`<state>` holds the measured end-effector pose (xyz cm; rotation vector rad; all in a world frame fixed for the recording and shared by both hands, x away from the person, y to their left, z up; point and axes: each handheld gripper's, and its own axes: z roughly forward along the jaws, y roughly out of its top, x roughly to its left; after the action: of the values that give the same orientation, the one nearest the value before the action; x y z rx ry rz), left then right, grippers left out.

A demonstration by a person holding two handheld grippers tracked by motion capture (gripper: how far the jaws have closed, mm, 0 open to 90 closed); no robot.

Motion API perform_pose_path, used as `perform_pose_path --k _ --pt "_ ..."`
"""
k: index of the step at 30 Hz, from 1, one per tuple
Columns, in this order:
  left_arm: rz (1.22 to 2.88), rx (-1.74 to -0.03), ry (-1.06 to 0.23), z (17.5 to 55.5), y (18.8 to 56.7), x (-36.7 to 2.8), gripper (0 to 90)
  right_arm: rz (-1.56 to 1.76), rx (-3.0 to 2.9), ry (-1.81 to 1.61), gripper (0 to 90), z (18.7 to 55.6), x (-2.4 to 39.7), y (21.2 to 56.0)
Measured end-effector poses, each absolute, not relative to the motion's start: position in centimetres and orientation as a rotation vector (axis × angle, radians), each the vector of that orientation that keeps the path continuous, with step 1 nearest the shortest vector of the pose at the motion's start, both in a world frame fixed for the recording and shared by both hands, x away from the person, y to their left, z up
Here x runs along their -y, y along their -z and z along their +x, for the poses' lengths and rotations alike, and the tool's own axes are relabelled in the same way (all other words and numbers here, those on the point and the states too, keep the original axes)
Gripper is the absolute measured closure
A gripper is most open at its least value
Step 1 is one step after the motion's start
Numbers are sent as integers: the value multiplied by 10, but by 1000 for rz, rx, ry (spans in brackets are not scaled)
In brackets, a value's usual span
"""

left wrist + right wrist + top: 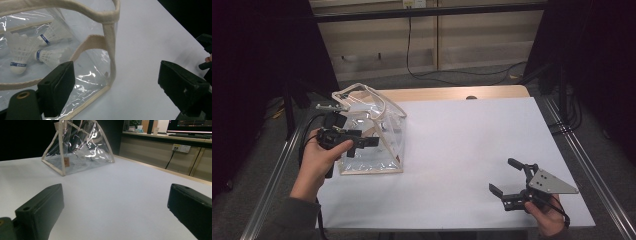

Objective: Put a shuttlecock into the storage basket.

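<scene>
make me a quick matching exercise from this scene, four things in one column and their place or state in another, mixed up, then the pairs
Things:
1. clear bag
2. shuttlecocks
3. left gripper
4. right gripper

Places or states:
A. open, over bare white table near its front right corner
B. inside the bag, white with blue bands
C. stands at the table's left, cream trim and handles
D. open, up against the bag's near side

Pairs: 1-C, 2-B, 3-D, 4-A

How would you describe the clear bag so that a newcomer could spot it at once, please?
On the white table, look to its left side, by the left gripper. The bag stands there: see-through plastic edged with cream webbing, holding white shuttlecocks.
</scene>
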<state>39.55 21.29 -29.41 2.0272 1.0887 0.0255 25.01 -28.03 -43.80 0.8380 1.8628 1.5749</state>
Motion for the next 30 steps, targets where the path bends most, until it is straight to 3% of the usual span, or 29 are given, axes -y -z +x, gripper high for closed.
perform_pose_path --k 30 --pt "2045 -1043 17 387 318 -208 130 836 -1862 -1574 3 250 280 438"
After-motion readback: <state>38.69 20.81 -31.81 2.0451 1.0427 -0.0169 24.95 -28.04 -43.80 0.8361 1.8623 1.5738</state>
